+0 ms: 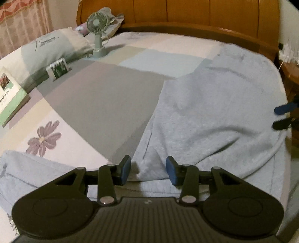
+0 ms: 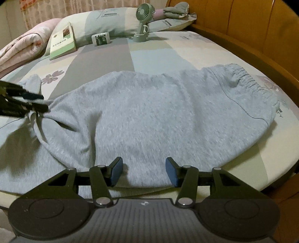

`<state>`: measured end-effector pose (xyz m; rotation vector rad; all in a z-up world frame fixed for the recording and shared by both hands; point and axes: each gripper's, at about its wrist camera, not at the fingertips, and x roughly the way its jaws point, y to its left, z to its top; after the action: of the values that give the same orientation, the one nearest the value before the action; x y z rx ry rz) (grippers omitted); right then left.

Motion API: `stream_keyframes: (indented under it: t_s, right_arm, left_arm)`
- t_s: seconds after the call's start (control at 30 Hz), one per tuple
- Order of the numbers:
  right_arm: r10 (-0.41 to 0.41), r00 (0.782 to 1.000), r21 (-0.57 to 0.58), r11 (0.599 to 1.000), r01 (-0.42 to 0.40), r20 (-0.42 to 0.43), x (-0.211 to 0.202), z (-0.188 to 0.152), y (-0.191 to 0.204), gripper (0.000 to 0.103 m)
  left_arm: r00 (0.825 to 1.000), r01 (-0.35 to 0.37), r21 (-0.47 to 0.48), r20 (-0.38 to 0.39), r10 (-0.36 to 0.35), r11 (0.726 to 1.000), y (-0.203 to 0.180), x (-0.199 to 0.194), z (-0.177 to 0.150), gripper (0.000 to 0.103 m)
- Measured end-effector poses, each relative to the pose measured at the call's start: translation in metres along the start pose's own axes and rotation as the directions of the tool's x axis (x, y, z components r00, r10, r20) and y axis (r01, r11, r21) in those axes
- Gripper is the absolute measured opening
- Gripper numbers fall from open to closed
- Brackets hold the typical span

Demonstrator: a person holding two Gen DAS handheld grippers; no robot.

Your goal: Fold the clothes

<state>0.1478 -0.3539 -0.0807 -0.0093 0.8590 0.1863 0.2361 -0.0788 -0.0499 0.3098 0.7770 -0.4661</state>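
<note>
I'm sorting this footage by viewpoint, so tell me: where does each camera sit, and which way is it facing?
Left wrist: sits on the left gripper, looking down over the grey sweatpants toward the wooden headboard; own open fingers show, right gripper's tips at the right edge.
Right wrist: sits on the right gripper, looking across the sweatpants toward the pillows; own open fingers show, left gripper at the left edge by bunched cloth.
Shared: sweatpants, small fan, book, bed.
</note>
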Motion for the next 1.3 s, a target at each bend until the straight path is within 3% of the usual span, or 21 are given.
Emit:
stream_keyframes:
  t_s: [0.2,0.5,0.7,0.9,0.93,0.97,1.1,1.23,1.3]
  right_arm:
    - [0.002,1.0,0.036,0.999,-0.003,0.026,-0.006,0.007,0.002,0.056]
    - [-0.003,0.997,0.051,0.999,-0.001,0.079,-0.022,0.018,0.006,0.056]
    - [-0.003,0.997,0.082,0.997,-0.004,0.082,-0.021,0.019,0.0,0.057]
    - [0.001,0.997,0.091,0.996,-0.008,0.074,-0.01,0.02,-0.001,0.057]
    - [0.006,0.997,0.094,0.996,-0.013,0.071,-0.008,0.02,-0.001,0.057]
    - [0.01,0.997,0.096,0.995,-0.017,0.071,-0.006,0.02,0.0,0.057]
    - [0.01,0.997,0.093,0.996,-0.017,0.074,-0.004,0.019,0.0,0.057]
    - [0.007,0.998,0.118,0.993,-0.015,0.069,-0.004,0.017,-0.006,0.057]
    - [0.006,0.997,0.134,0.991,-0.016,0.074,-0.005,0.018,-0.011,0.057]
  left_arm:
    - [0.986,0.147,-0.093,0.09,-0.139,0.985,0.021,0.007,0.043,0.03]
    - [0.965,0.261,-0.111,0.019,-0.261,0.959,0.025,0.106,0.091,0.028]
    - [0.954,0.3,-0.096,0.013,-0.3,0.949,0.018,0.141,0.095,0.029]
    - [0.963,0.267,0.029,0.025,-0.268,0.963,-0.001,0.139,0.089,0.028]
    - [0.963,0.267,0.029,0.025,-0.268,0.963,-0.002,0.139,0.089,0.021]
    - [0.966,0.255,0.03,0.04,-0.256,0.967,-0.002,0.135,0.089,0.007]
    - [0.969,0.231,-0.014,0.094,-0.229,0.973,0.004,0.121,0.089,0.007]
    - [0.981,0.186,-0.02,0.052,-0.185,0.982,0.004,0.125,0.088,0.017]
    - [0.987,0.149,-0.022,0.057,-0.147,0.989,0.006,0.119,0.09,0.016]
